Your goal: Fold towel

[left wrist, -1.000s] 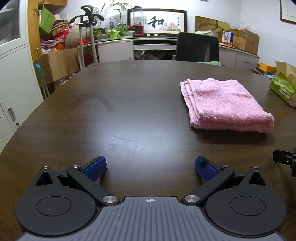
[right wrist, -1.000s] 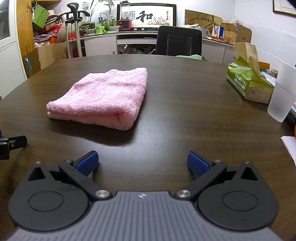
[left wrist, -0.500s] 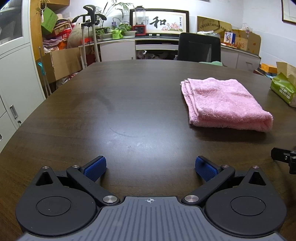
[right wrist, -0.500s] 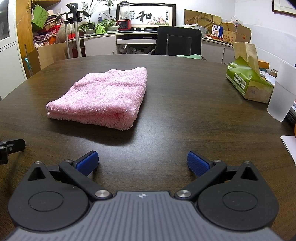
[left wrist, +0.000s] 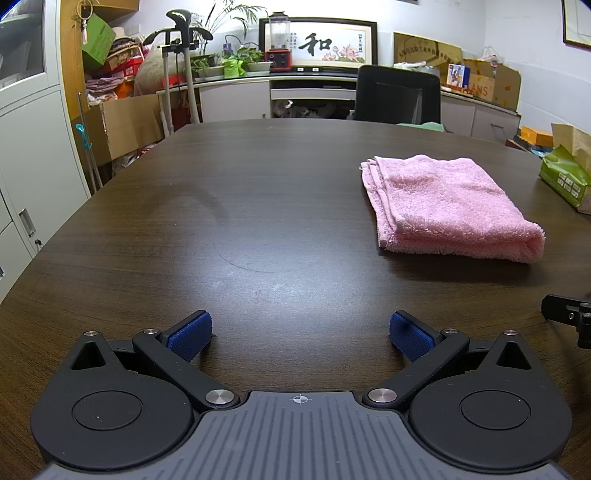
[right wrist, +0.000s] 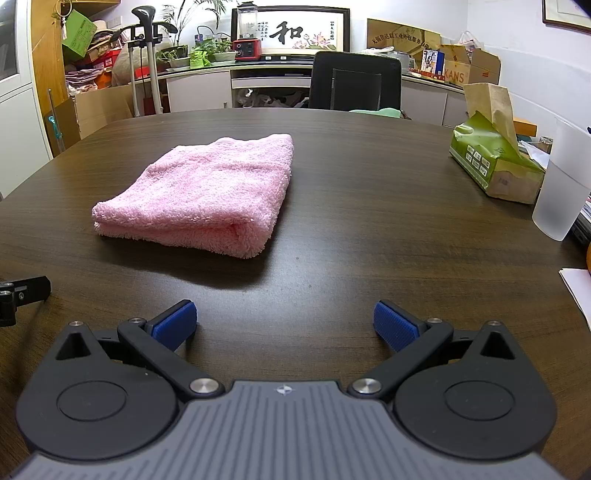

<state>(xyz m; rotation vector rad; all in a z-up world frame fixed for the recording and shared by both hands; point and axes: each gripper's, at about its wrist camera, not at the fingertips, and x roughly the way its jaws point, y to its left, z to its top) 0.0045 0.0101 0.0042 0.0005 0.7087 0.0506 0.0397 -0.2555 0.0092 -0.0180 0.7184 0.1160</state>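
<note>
Left wrist: towel unmoved, both tongs still spread.

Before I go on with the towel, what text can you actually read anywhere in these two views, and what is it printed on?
"和": large black character on the framed picture on the back counter.
"KANS": cardboard box on the right counter; in the left wrist view only "ANS" shows.
Framed picture's small side characters: too small to read.
Gold plaque on the wall: characters blurred.
Green tissue pack on the table: print too small.
Pink towel: no text.
</note>
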